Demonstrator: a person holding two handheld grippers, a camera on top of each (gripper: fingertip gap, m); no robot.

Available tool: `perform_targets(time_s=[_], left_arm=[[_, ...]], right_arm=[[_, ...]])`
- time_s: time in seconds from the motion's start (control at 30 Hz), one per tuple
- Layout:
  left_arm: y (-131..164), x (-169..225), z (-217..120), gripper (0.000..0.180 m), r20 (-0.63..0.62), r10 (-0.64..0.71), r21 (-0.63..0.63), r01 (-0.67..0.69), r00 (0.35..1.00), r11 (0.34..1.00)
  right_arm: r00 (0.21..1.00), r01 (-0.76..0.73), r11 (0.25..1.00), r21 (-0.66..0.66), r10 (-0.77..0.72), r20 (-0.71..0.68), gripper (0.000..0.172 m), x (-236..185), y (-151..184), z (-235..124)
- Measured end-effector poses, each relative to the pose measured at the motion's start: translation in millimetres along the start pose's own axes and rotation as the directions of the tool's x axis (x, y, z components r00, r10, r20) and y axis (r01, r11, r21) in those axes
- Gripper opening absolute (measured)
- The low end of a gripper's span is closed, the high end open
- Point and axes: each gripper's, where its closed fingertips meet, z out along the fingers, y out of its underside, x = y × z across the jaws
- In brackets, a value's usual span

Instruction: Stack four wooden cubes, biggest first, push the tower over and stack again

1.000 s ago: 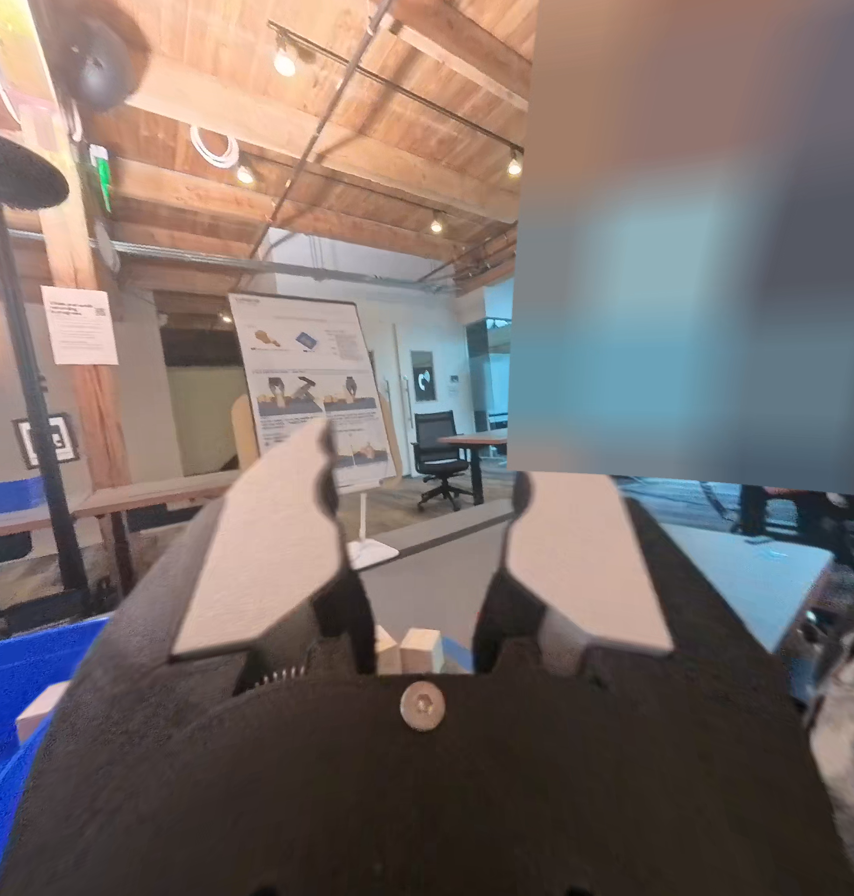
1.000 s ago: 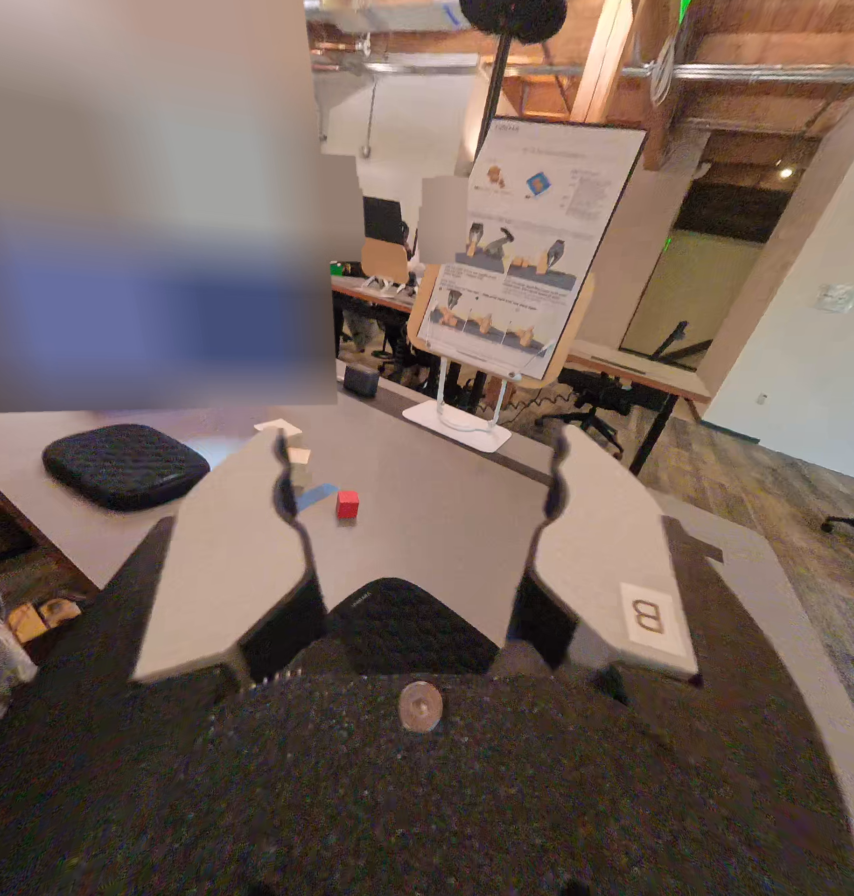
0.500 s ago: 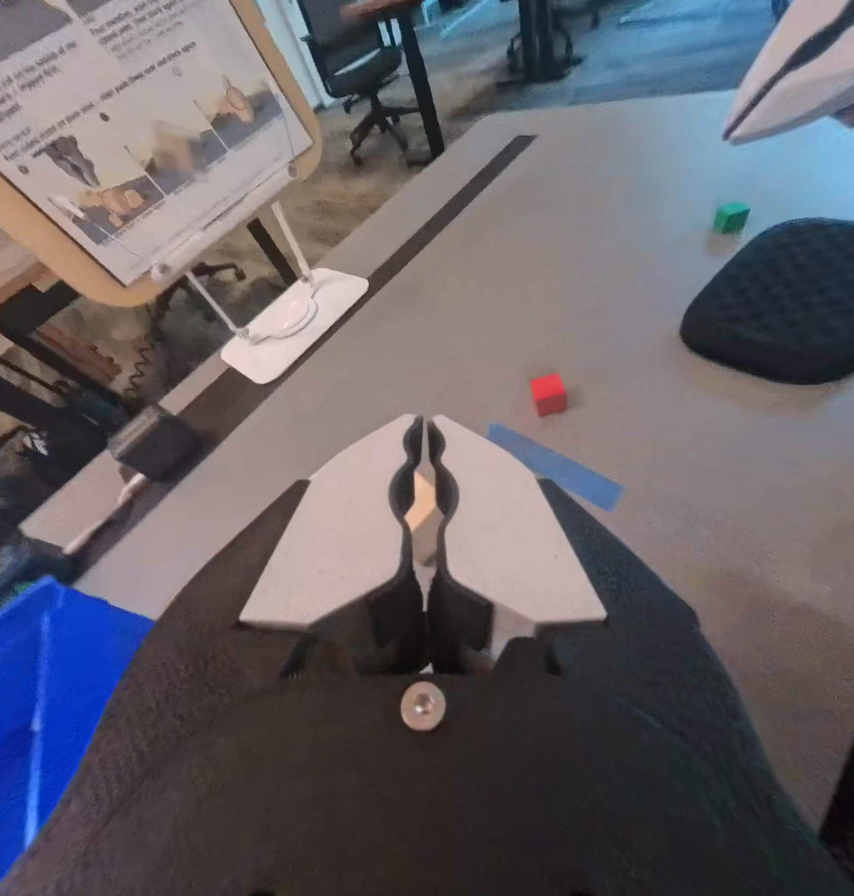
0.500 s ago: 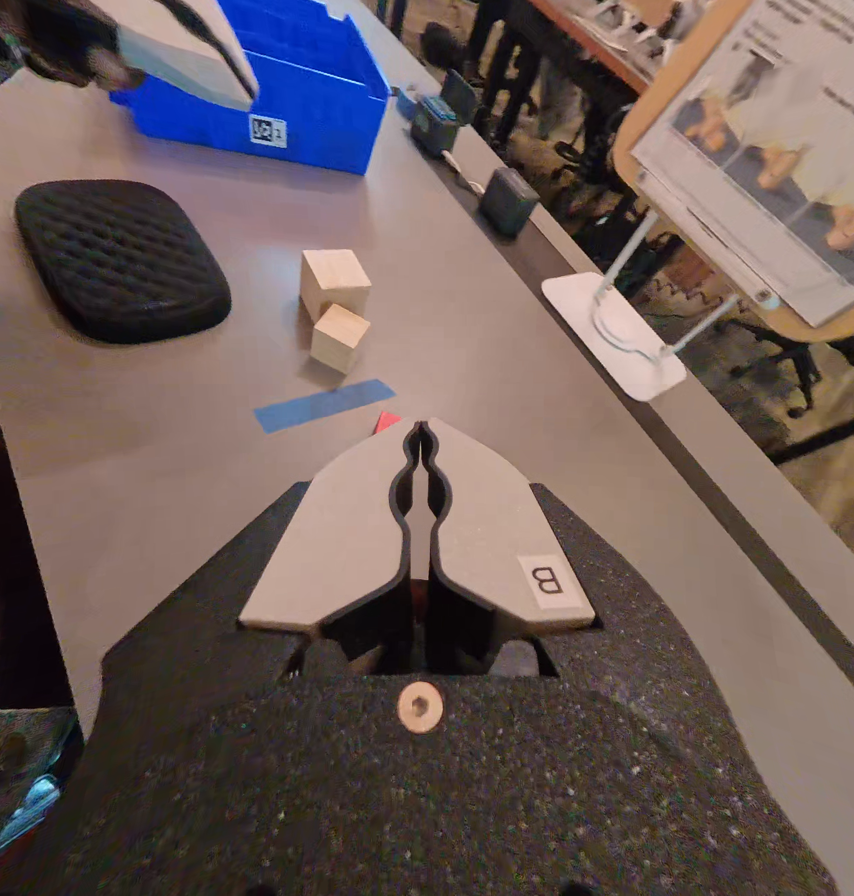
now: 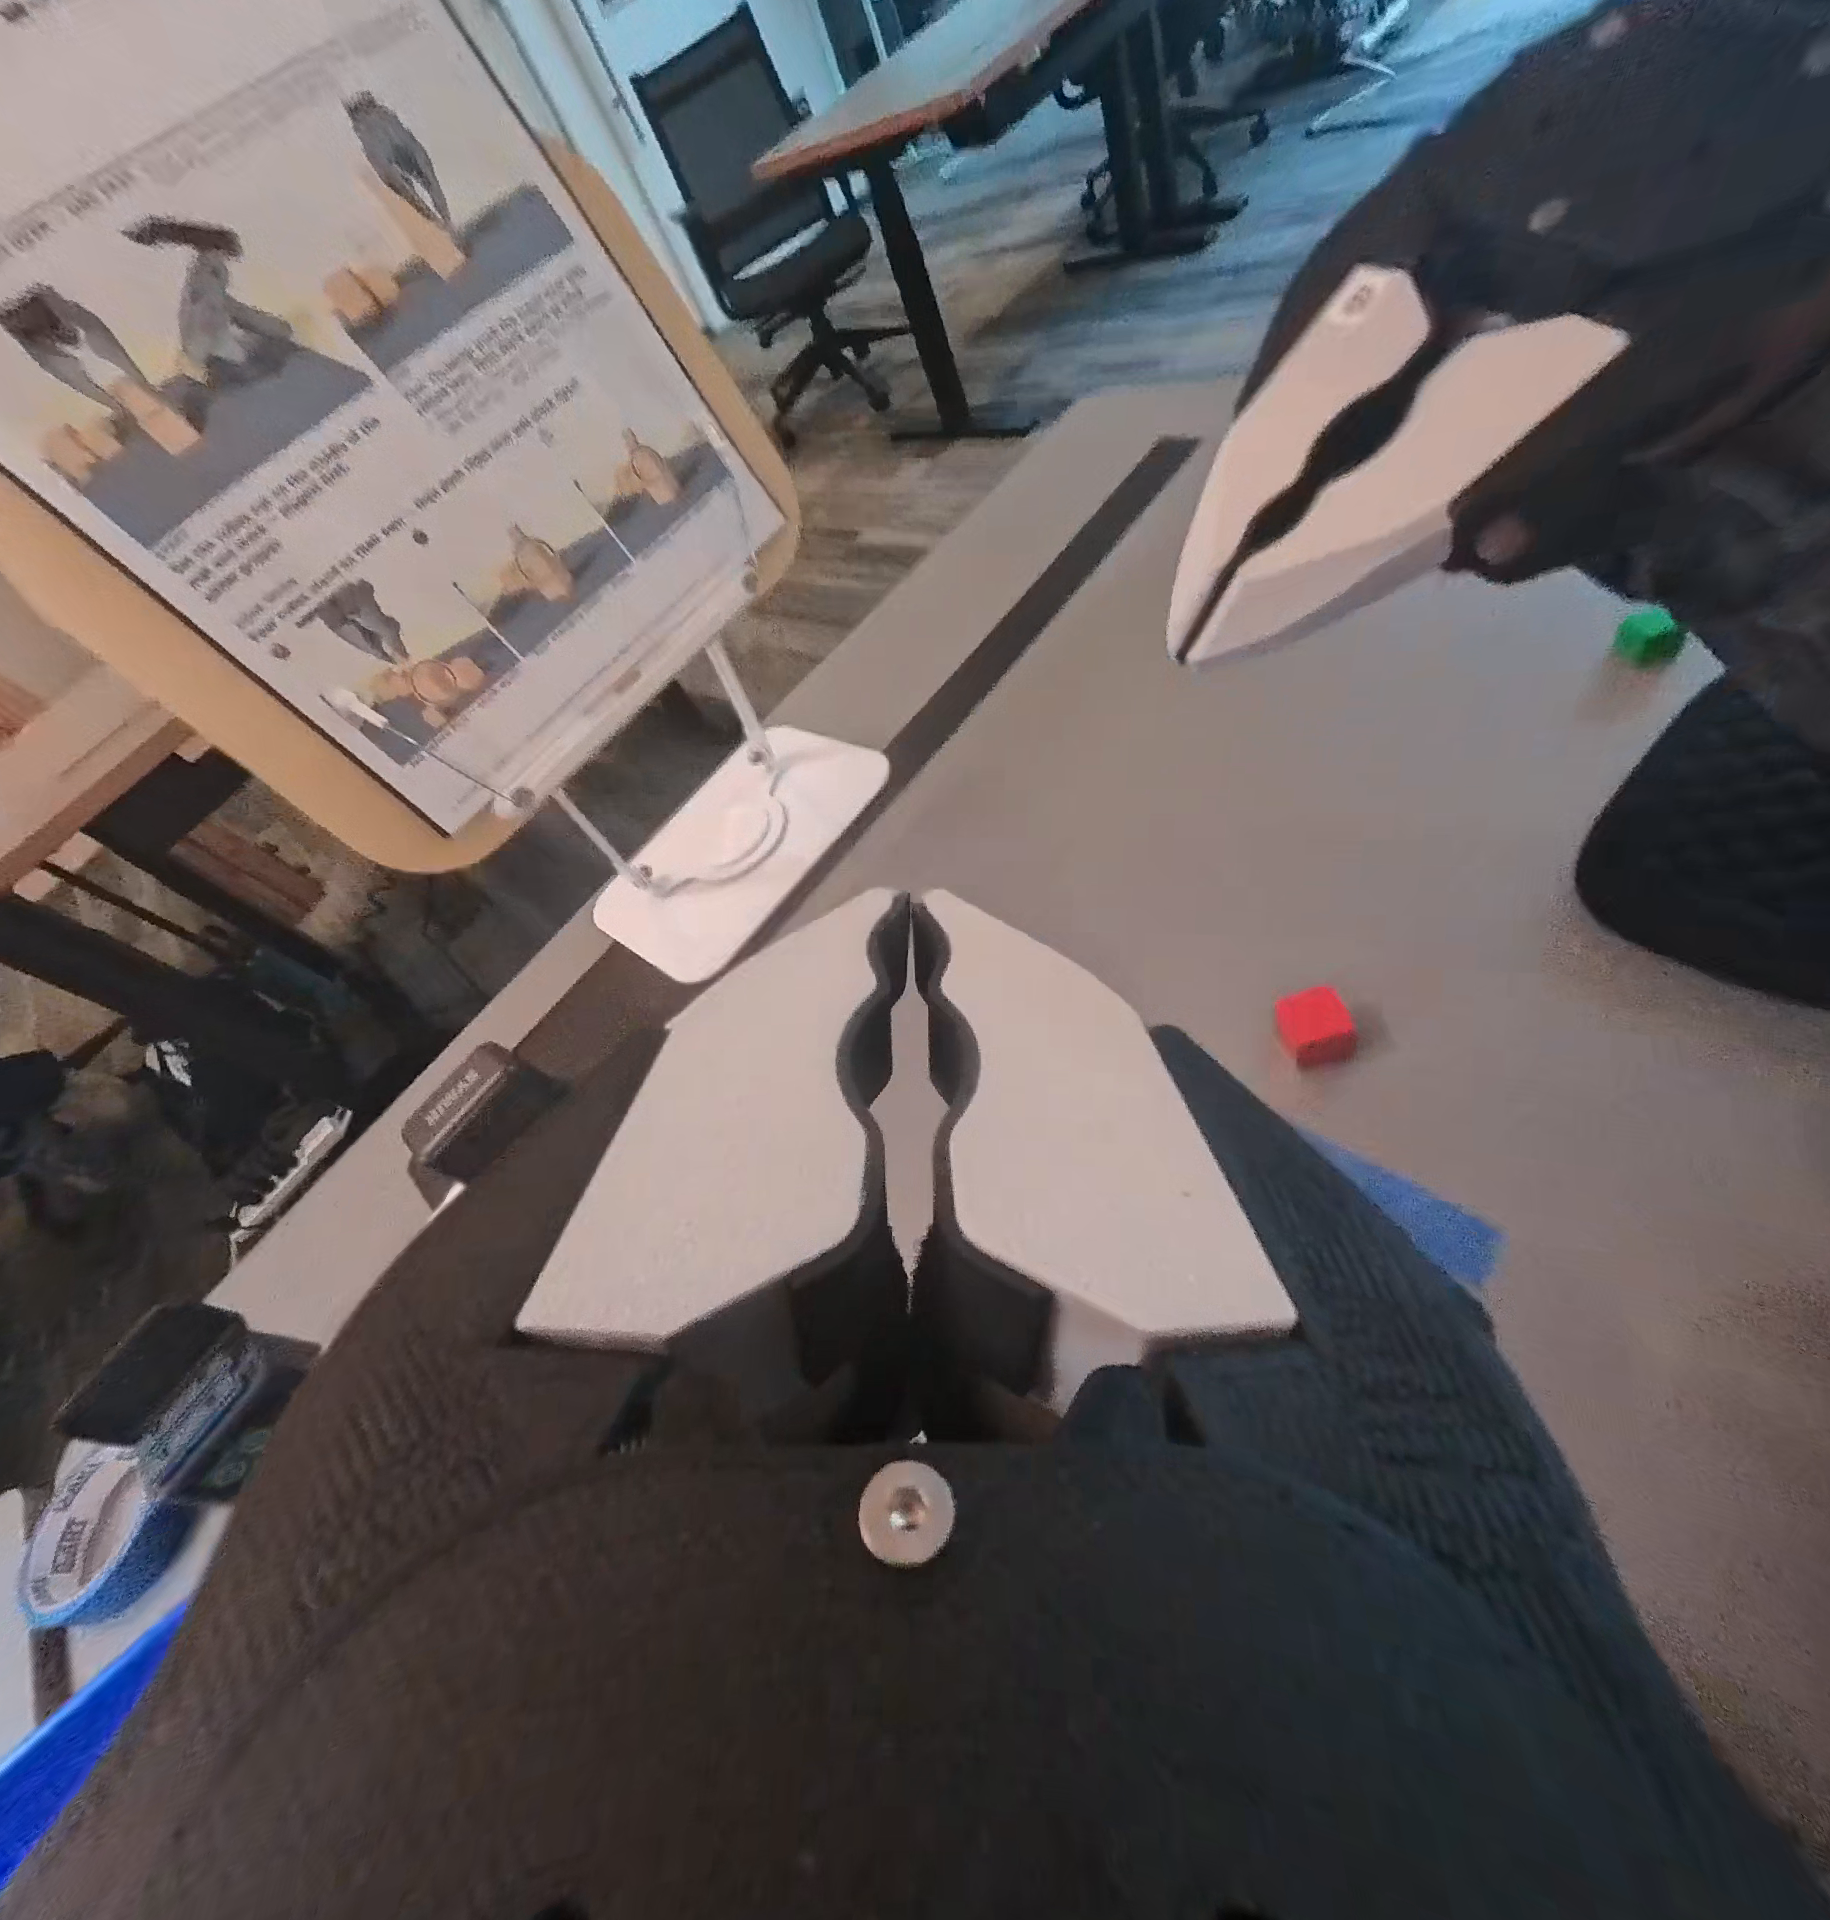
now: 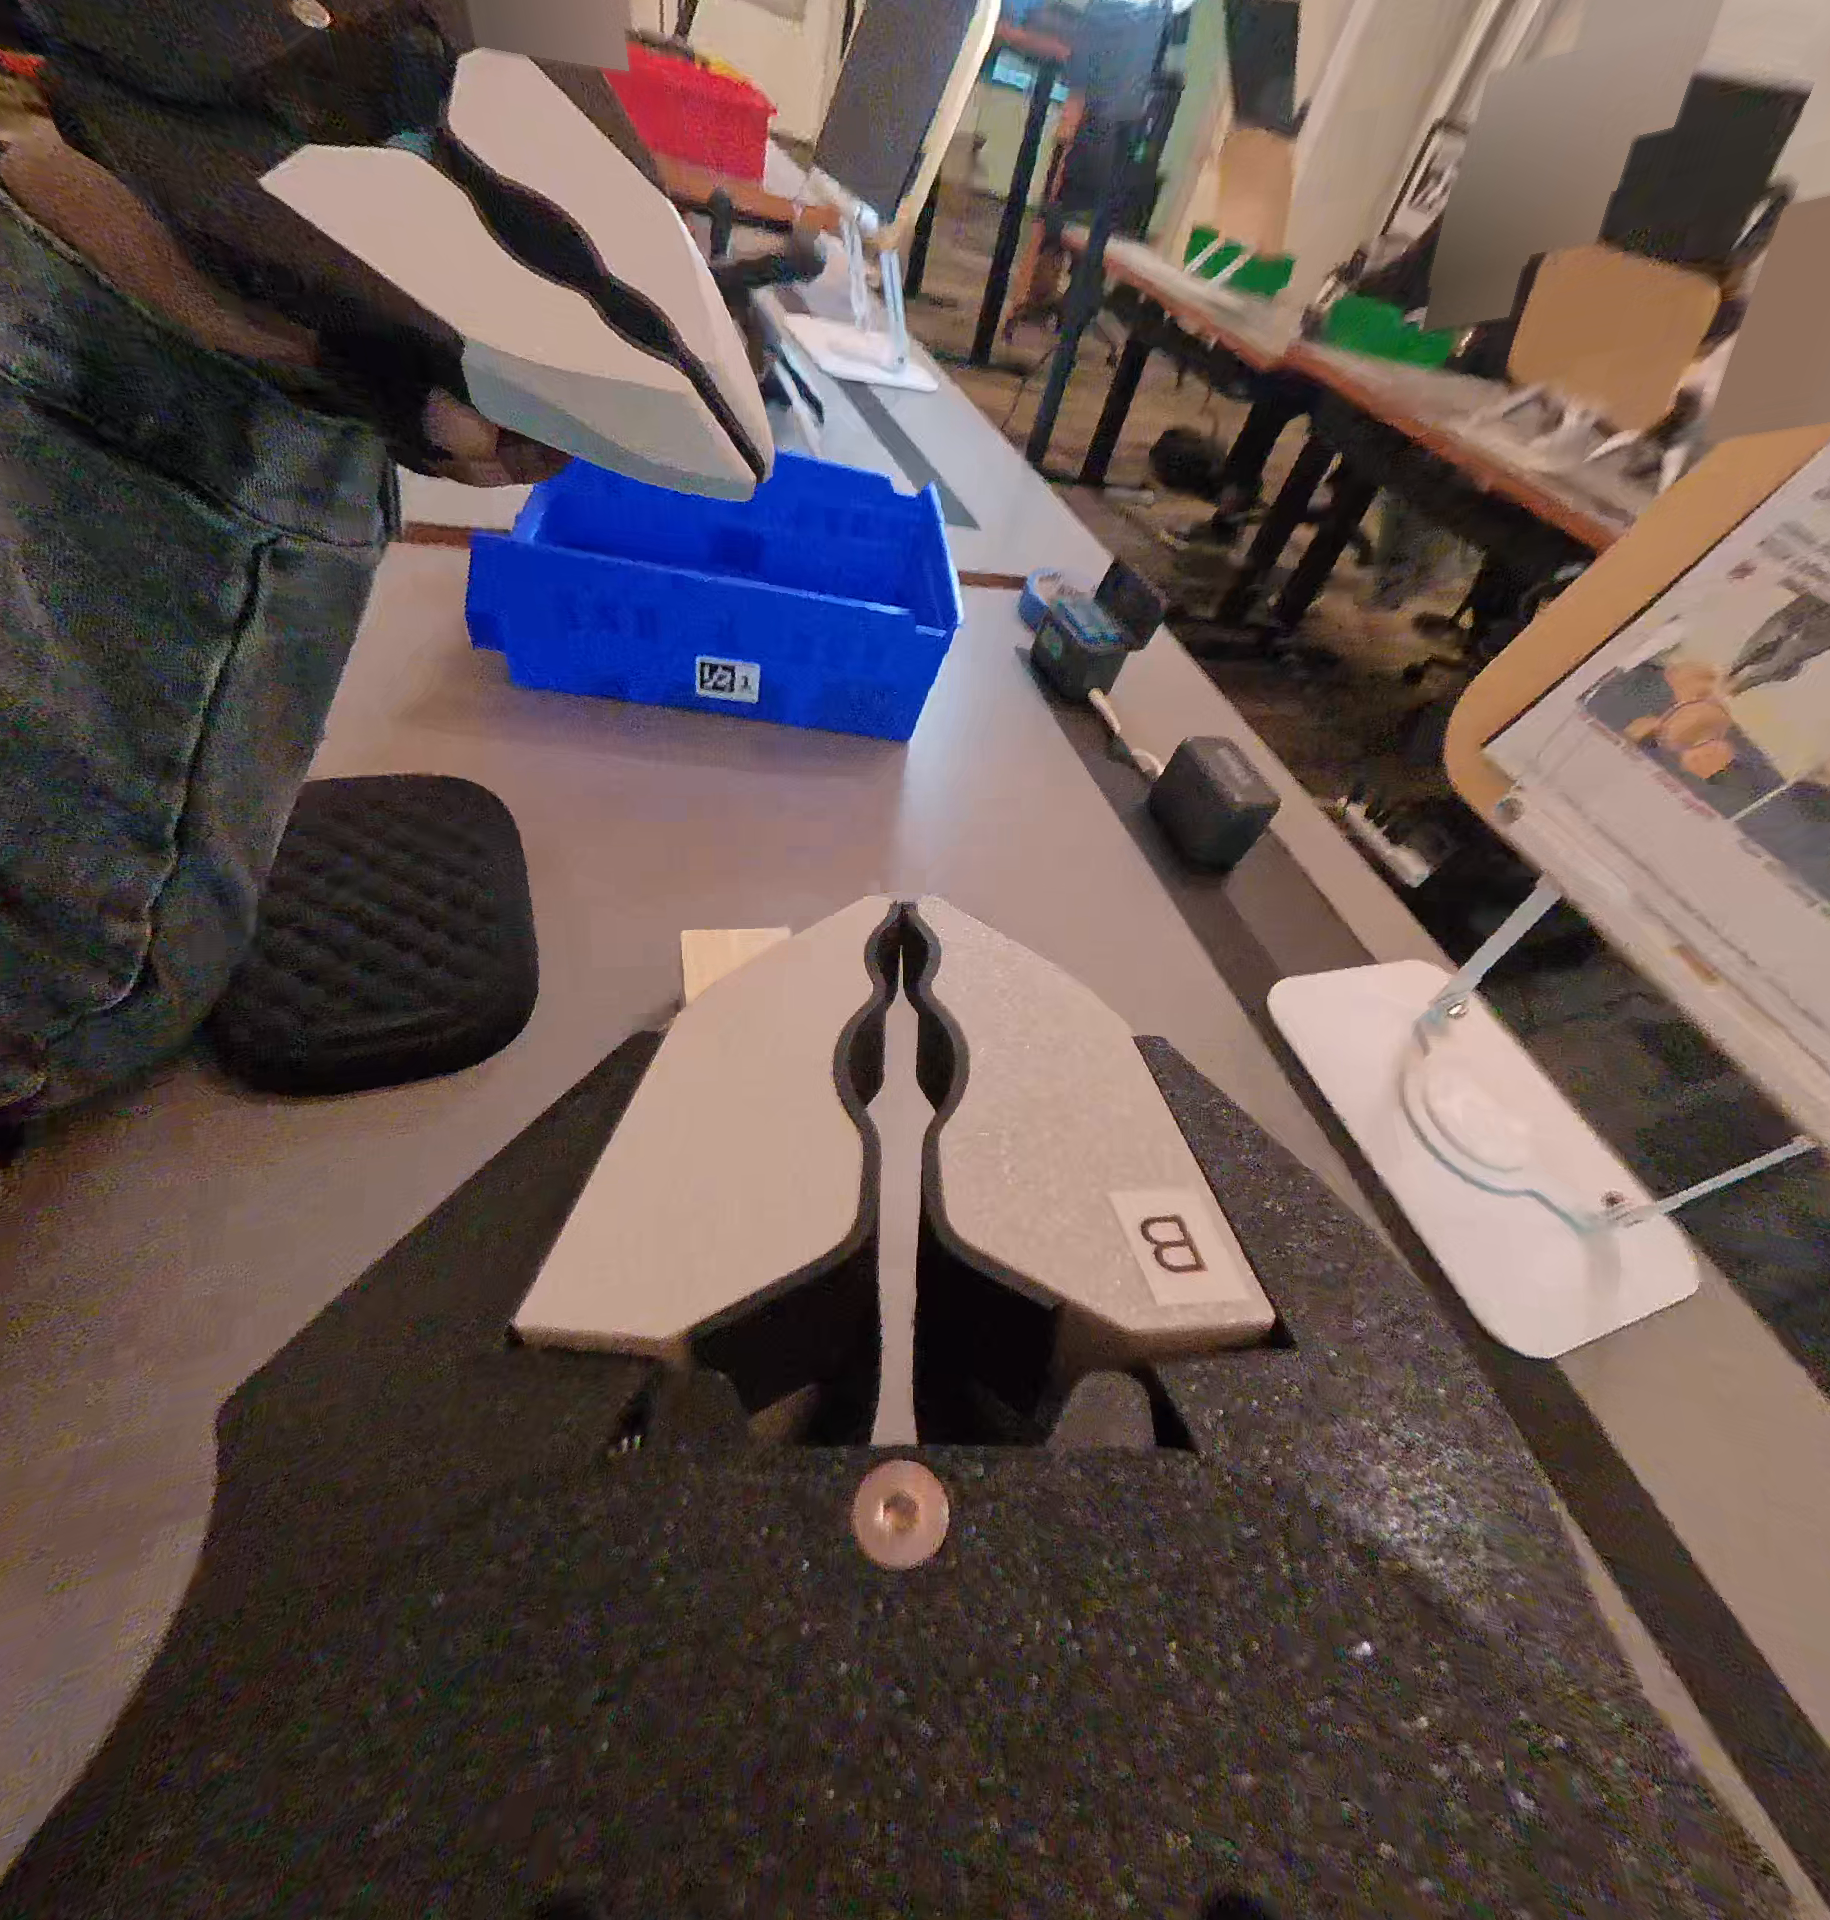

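The left gripper [image 5: 909, 902] hovered above the grey table [image 5: 1150, 831] with its two white fingers [image 5: 765, 1132] brought together tip to tip, nothing between them. The right gripper [image 6: 903, 910] was likewise pinched shut on nothing, its tips meeting above the tabletop; in the left wrist view it hung higher, off to the right, beak closed.

Of the wooden cubes, only one showed: a corner of a pale wooden cube [image 6: 729, 961] peeked out on the table just left of the right gripper's fingers, mostly hidden behind them. A small red cube [image 5: 1314, 1024] sat on the table to the right of the left gripper, near a strip of blue tape [image 5: 1430, 1226], and a small green cube [image 5: 1649, 636] lay farther off beside a black quilted pad [image 5: 1742, 852].

A blue bin [image 6: 713, 613] stood at the far end of the table, beyond the pad. An instruction board on a white stand [image 5: 755, 842] rested at the table's far edge, with a dark charger block [image 6: 1212, 800] near it.
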Motion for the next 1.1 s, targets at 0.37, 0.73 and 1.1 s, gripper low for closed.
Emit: perform_targets(time_s=[0.37, 0.73, 1.1], left_arm=[[29, -54, -6, 0.128, 0.245, -0.171, -0.081, 0.196, 0.954, 0.977], [21, -59, -43, 0.110, 0.283, -0.188, 0.030, 0.187, 0.941, 0.982], [14, -47, -40, 0.095, 0.231, -0.130, 0.028, 0.126, 0.964, 0.992]], right_arm=[[0.947, -0.144, 0.766, -0.626, 0.291, 0.138, 0.126, -54, 111, 94], [0.983, 0.053, 0.786, -0.615, 0.068, 0.172, 0.091, -72, 133, 158], [0.986, 0.096, 0.855, -0.510, -0.010, 0.169, 0.060, -75, 110, 168]])
